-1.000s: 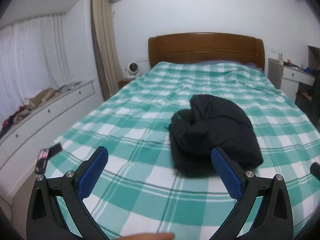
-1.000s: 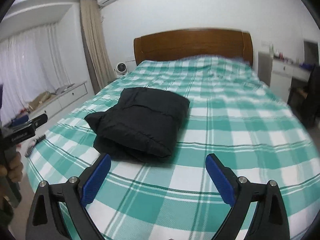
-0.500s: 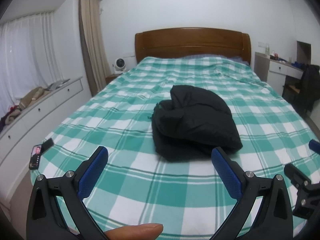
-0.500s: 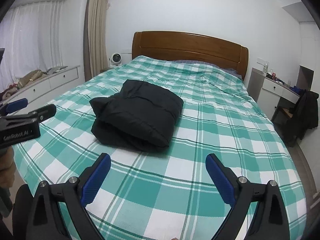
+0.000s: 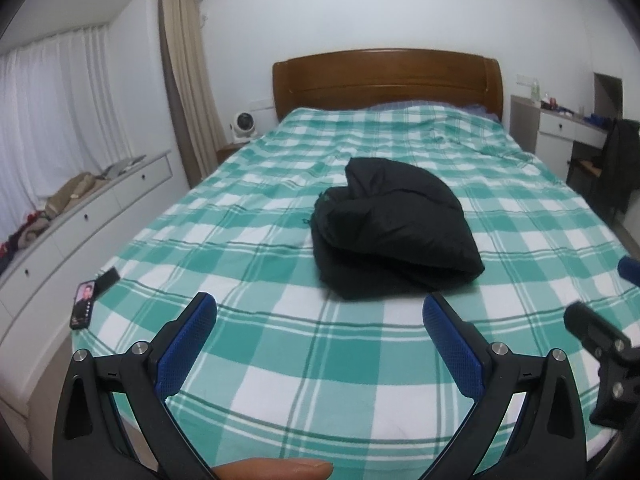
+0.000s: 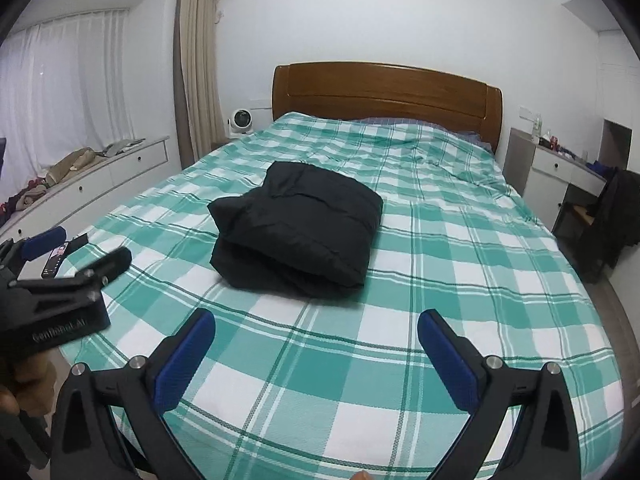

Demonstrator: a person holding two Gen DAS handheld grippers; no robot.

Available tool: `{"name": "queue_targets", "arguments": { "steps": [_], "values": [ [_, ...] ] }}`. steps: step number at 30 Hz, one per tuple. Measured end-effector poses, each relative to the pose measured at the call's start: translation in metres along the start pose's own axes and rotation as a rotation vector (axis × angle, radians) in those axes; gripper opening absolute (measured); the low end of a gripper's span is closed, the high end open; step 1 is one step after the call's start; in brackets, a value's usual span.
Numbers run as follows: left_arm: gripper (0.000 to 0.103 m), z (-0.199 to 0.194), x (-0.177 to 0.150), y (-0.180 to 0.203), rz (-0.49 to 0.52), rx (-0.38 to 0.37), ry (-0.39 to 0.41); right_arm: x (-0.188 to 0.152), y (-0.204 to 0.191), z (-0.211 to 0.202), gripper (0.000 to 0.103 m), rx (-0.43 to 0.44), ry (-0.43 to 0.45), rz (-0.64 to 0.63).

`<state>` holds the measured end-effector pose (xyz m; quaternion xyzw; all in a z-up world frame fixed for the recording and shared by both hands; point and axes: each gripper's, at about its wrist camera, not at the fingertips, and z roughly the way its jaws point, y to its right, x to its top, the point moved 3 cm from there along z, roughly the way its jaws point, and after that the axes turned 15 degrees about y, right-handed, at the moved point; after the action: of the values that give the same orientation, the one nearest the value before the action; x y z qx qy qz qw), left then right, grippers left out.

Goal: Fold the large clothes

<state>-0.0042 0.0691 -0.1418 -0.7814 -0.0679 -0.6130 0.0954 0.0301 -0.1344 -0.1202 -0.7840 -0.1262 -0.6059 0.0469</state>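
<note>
Fingers of the left gripper stand spread and empty; the right gripper is opening, empty too. Both hang clear because the black garment lies apparently folded mid-bed.

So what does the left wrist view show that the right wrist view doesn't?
Only the left wrist view: a fingertip at the bottom edge, and the folded black padded garment from its bunched side.

Only the right wrist view: the garment's flat folded top and the left gripper's printed side.

Both: the green-and-white checked bedspread, brown wooden headboard, the phone at the bed's left edge, and each view's own gripper, left and right, with nothing between the fingers; the right's jaws are opening.
</note>
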Motion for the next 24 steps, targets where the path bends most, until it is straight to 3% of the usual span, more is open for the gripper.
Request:
{"name": "queue_targets", "arguments": {
  "steps": [24],
  "values": [
    [0.103,0.004,-0.008,0.017,-0.039,-0.084,-0.076,-0.007,0.007,-0.007,0.103,-0.079,-0.035,-0.012]
  ]
}}
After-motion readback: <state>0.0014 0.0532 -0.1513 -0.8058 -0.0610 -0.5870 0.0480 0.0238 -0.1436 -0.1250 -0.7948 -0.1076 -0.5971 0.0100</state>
